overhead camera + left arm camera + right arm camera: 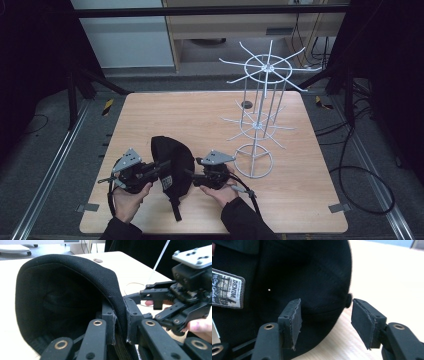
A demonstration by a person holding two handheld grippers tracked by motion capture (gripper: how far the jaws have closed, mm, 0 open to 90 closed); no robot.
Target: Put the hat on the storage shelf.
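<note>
A: Two tools on one black cap [172, 167] from the high view — the cap sits on the counter [150, 110] between them, long axis running toward the person, strap trailing near.

B: Left gripper view: the left tool [120, 322] is clamped on the cap's edge, the fabric pinched between its pads.

A: Right gripper view: the right tool [325, 320] stands apart, one pad over the cap, nothing gripped. The wire rack [260, 115] lies beyond it, to the right.

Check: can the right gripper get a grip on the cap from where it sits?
Probably yes. The right gripper stands open at the cap edge, with cloth partly between its pads and nothing blocking. The left gripper already pinches the far side.
</note>
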